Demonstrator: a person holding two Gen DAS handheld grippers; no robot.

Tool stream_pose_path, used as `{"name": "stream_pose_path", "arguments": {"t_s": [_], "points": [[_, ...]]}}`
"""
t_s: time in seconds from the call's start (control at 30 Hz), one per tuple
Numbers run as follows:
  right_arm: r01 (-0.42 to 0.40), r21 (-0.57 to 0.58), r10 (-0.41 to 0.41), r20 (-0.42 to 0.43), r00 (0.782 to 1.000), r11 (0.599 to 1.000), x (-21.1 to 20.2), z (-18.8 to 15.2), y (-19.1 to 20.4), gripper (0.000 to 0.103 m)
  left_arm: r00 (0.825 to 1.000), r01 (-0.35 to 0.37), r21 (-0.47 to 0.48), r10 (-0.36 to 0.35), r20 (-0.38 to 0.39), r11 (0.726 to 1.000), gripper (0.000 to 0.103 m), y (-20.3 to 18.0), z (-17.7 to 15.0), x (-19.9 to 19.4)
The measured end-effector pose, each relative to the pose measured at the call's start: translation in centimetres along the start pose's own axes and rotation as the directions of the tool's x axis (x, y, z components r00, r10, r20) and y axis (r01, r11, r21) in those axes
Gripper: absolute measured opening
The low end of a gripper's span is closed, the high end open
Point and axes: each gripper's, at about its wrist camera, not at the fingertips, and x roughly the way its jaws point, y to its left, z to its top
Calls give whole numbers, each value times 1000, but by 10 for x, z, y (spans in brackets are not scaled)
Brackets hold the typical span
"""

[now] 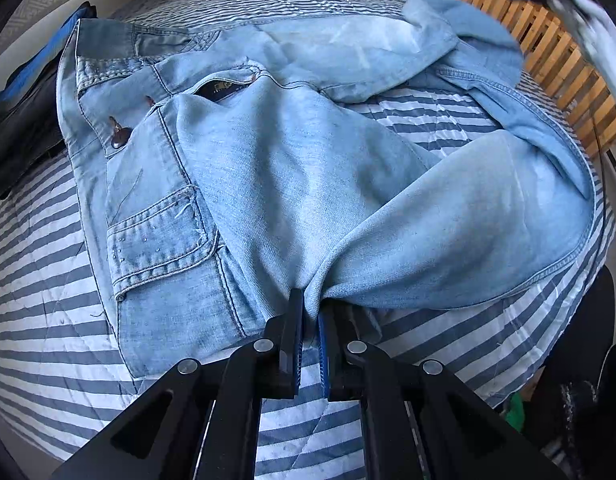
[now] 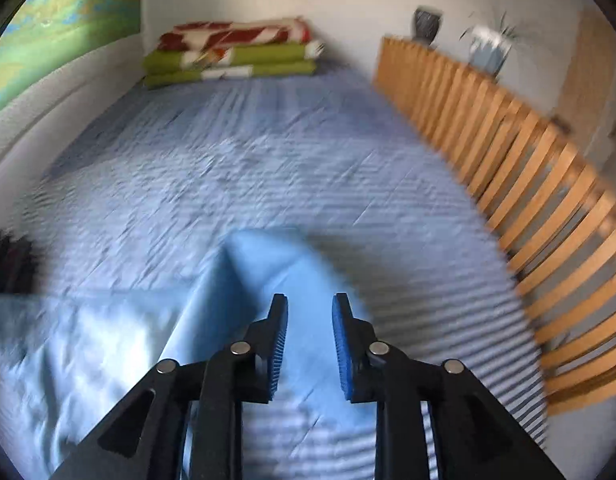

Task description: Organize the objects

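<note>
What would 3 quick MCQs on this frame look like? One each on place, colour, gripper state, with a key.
1. Where do the folded blankets lie?
A. At the far end of the bed
B. On the wooden slat rail
C. Under the jeans

2. What colour are the jeans?
A. Black
B. Light blue
C. Olive green

3. How does the left gripper stand?
A. Open above the bed
B. Shut on the jeans
C. Shut on a blanket

Key:
1 A: the right wrist view shows the stack against the wall at the far end of the striped bedspread, beside the slat rail, not on it.
2 B: pale washed denim across the left wrist view.
3 B: denim is bunched between its closed fingers, while the right gripper stands open with nothing between its pads.
</note>
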Motion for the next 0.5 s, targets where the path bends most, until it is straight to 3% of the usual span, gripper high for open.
{"name": "stream_pose_path", "arguments": {"t_s": [0.07,0.2,0.33,0.4,0.43,0.5], "points": [[-97,-36,94,-81,992,995,5,-31,10,30,1000,4,-13,-4,1,1000,6,1,0,0],[-169,-125,146,-171,974,978,22,-71,43,37,1000,7,-39,-7,4,999,6,3,-1,-2],[-158,-208,105,-248,963,965,51,-95,84,46,1000,-16,-38,16,8,999,6,0,0,-6],[-72,-269,5,-242,970,961,62,-107,94,46,1000,-24,-42,24,10,999,6,-3,0,-8],[-31,-289,-40,-236,971,957,68,-111,96,46,1000,-27,-43,28,11,999,6,-4,2,-9],[-50,-283,-26,-258,966,958,73,-118,97,21,999,-38,-39,39,17,999,6,-6,3,-12]]}}
